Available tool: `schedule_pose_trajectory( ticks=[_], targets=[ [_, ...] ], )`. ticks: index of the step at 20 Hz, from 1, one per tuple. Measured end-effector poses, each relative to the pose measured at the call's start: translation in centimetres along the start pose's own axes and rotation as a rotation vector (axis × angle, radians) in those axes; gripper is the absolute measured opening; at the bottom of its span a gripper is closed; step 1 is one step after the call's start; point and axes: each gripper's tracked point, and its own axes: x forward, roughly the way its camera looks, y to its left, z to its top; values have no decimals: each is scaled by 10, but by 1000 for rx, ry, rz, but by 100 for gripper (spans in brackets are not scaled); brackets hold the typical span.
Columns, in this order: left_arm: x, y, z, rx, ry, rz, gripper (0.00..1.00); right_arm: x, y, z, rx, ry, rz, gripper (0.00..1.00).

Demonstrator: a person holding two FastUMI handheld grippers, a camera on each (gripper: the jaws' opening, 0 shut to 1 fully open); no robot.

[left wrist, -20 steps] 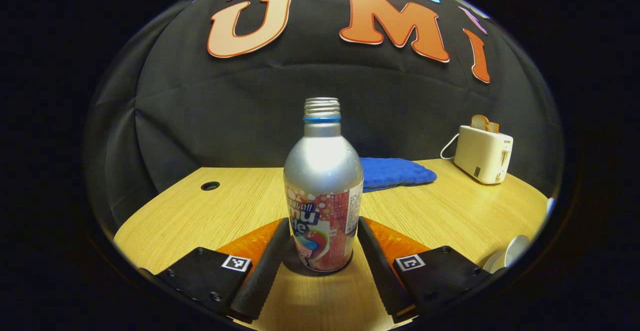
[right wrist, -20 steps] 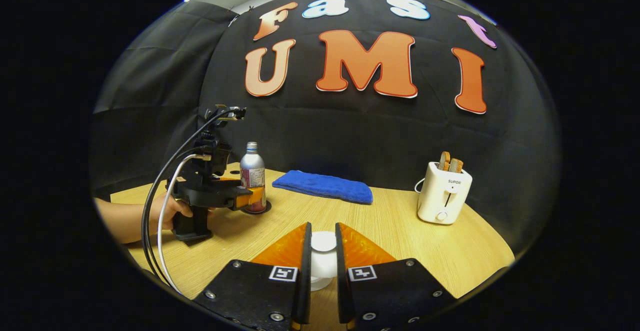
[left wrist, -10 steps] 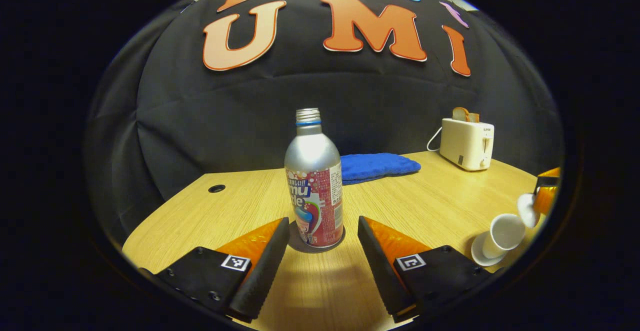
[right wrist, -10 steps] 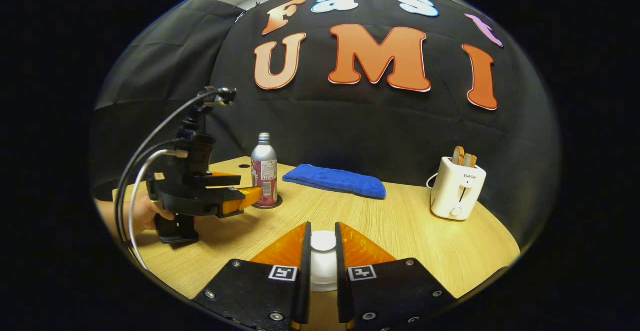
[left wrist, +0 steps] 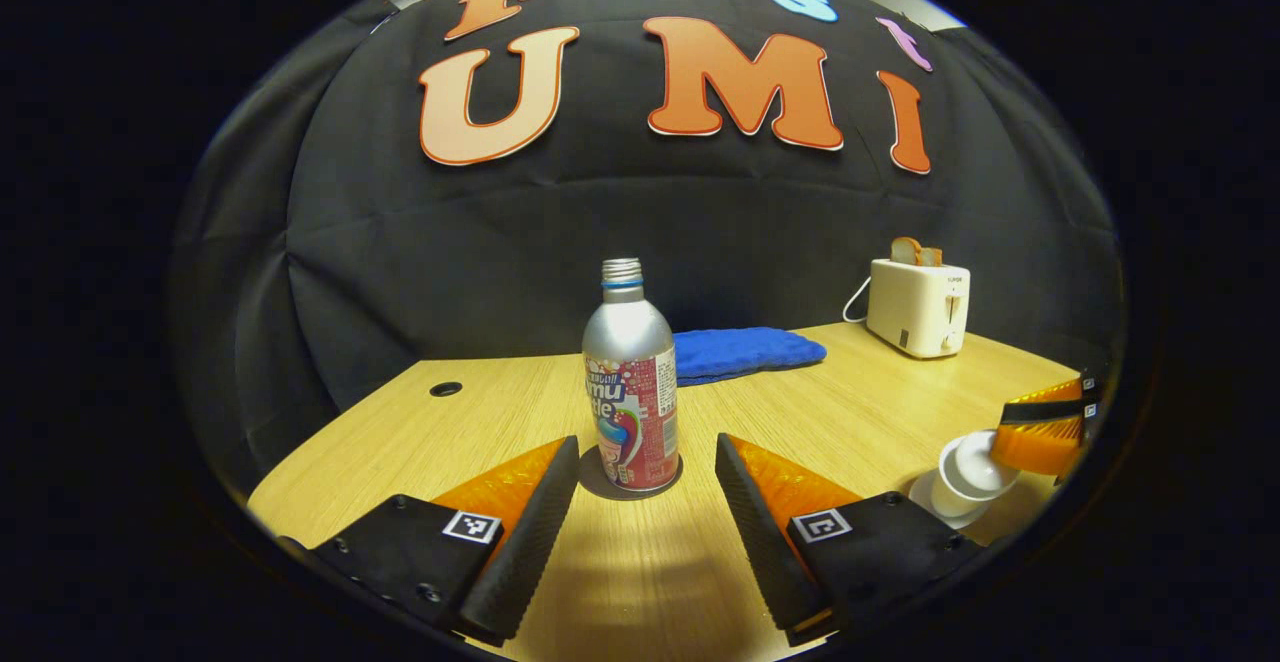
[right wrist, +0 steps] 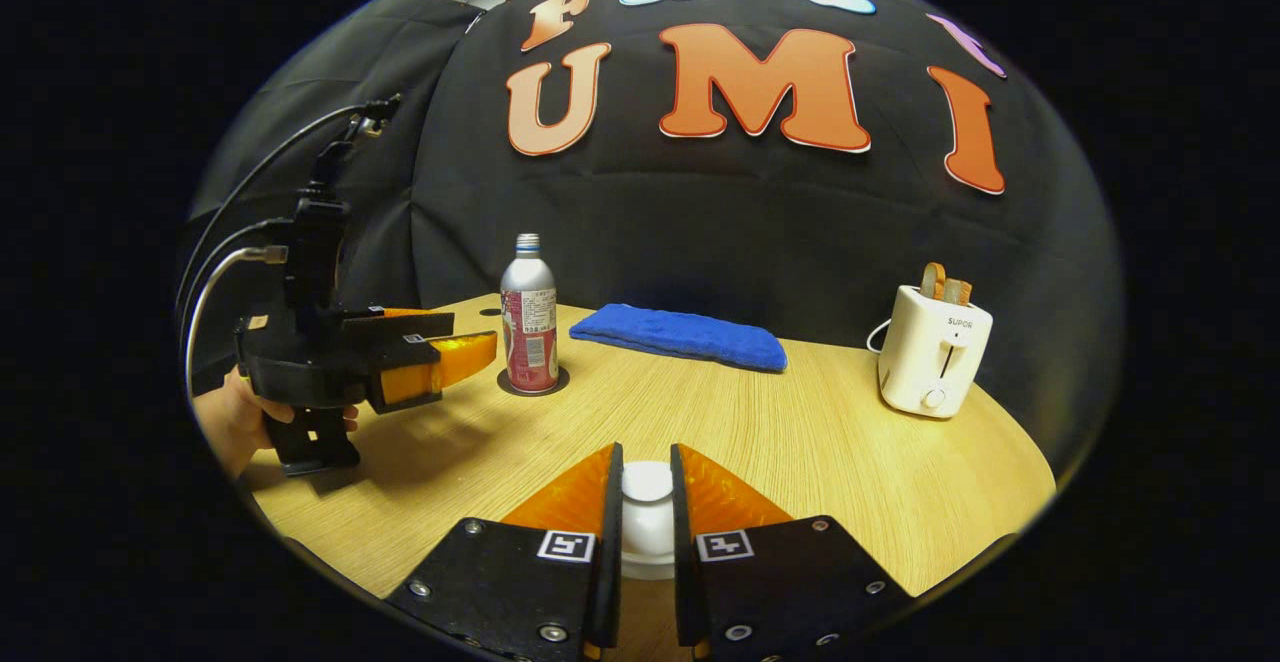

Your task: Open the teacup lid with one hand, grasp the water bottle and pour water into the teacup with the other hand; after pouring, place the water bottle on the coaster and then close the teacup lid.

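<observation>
One bottle, one teacup, two grippers at a wooden table.

The left gripper (left wrist: 640,502), held level by a hand (right wrist: 235,422), gapes released just short of the water bottle (left wrist: 630,412), upright on its coaster (left wrist: 600,477); right of it, the right gripper (right wrist: 647,532) is clenched on the teacup lid (right wrist: 647,482) over the teacup (left wrist: 960,472).

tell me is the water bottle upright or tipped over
Upright. The water bottle stands neck up on its dark coaster, free between the open fingers of the left hand-held gripper.
</observation>
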Motion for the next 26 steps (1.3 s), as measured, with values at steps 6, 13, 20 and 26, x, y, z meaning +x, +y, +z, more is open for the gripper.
schedule_pose_trajectory(
  ticks=[6,13,20,26],
  targets=[
    [-7,-2,12,-28,-30,1,86,5,-1,-12,-3,35,-3,23],
    [-18,-5,35,-26,-94,15,90,6,-2,-9,-23,21,-1,29],
    [-39,-2,55,-49,-123,43,94,-10,-16,38,-12,-128,-49,52],
    [-65,5,84,-64,-193,87,97,-34,-52,83,10,-256,-153,72]
  ],
)
